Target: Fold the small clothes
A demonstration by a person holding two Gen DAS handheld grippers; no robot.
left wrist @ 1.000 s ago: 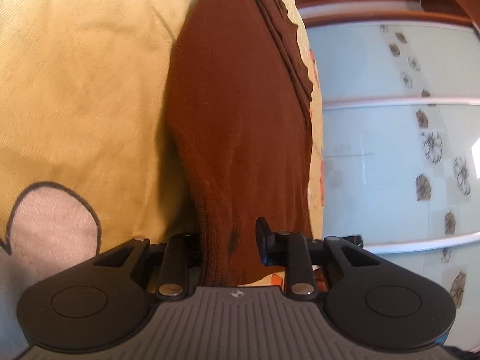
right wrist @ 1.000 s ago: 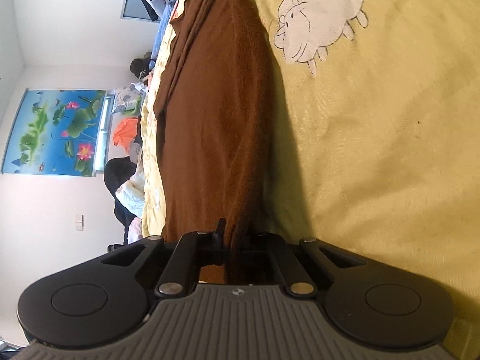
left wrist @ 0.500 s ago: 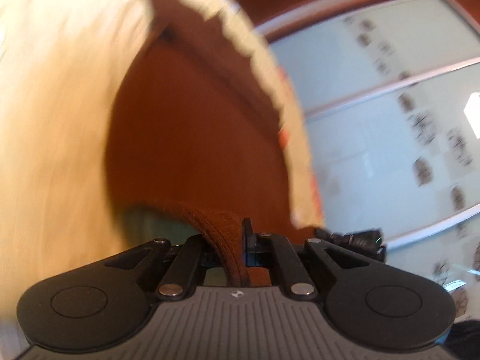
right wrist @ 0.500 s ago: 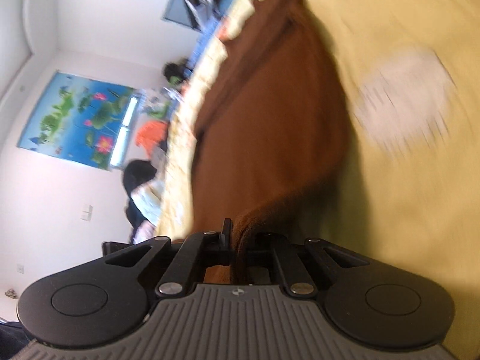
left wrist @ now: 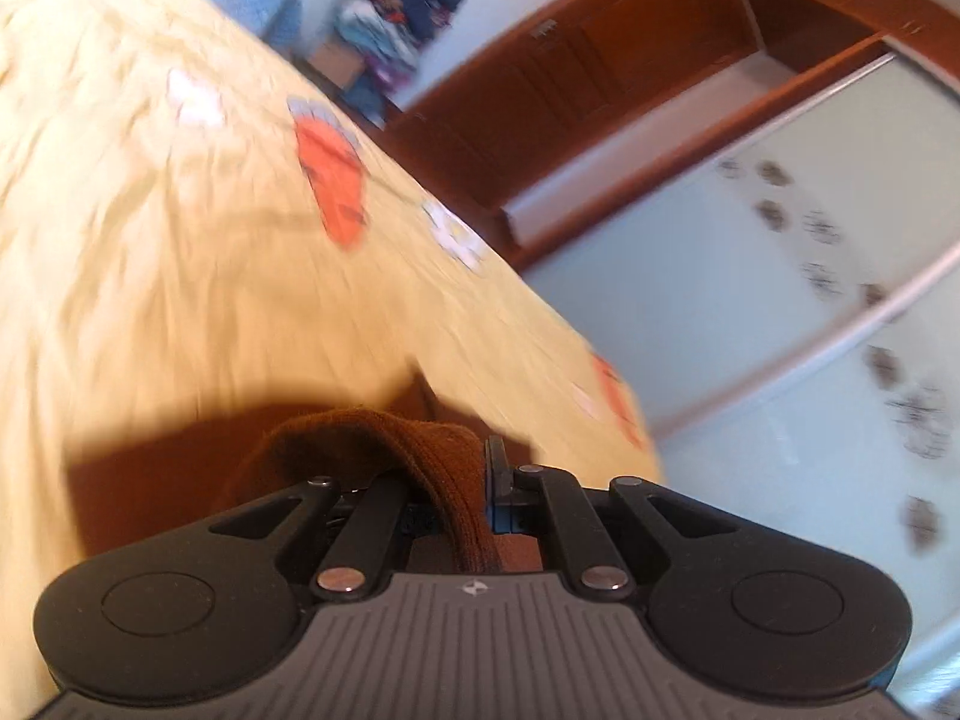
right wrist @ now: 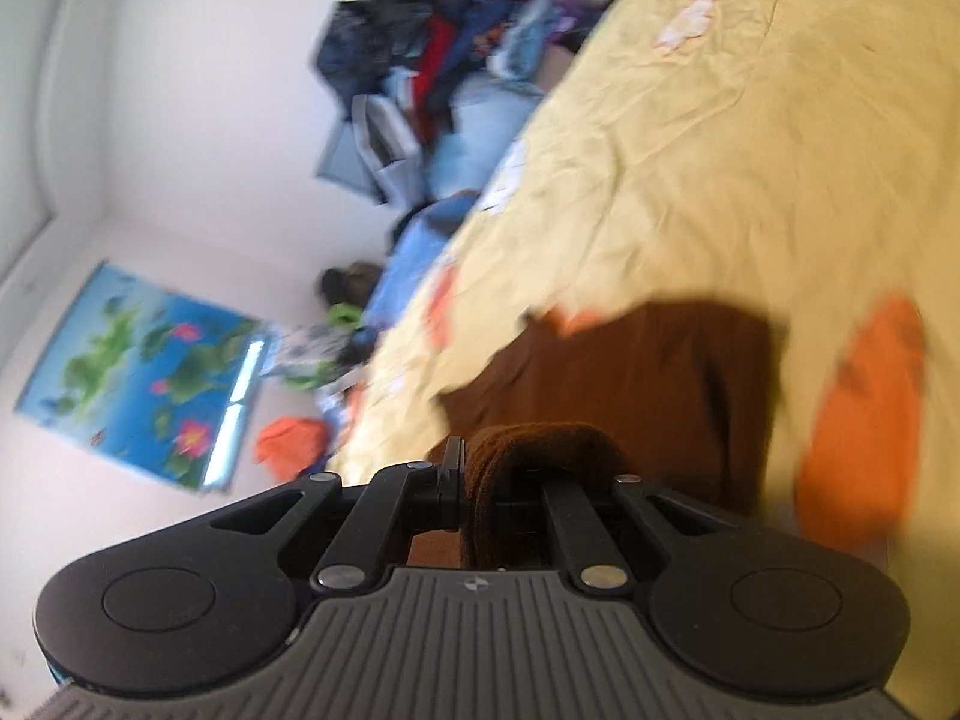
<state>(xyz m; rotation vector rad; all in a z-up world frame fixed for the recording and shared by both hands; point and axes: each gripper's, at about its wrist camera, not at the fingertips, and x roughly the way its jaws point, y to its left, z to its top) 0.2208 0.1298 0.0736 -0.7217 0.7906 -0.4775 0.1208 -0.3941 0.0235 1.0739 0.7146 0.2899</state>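
both claws, left claw (left wrist: 465,495) and right claw (right wrist: 480,495), clamp one brown garment (right wrist: 636,372) over one yellow bedsheet (left wrist: 150,252).

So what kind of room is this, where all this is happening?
Most likely a bedroom: a yellow bedspread is the work surface, a wardrobe with sliding doors stands beside it, and a clothes pile sits against the wall.

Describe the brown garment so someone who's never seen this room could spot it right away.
Find the yellow bedspread covering the bed. At its near end lies the brown garment, its edge pinched in the left gripper and the right gripper. It is the only dark, plain piece there; the orange and white patches are prints on the bedspread.
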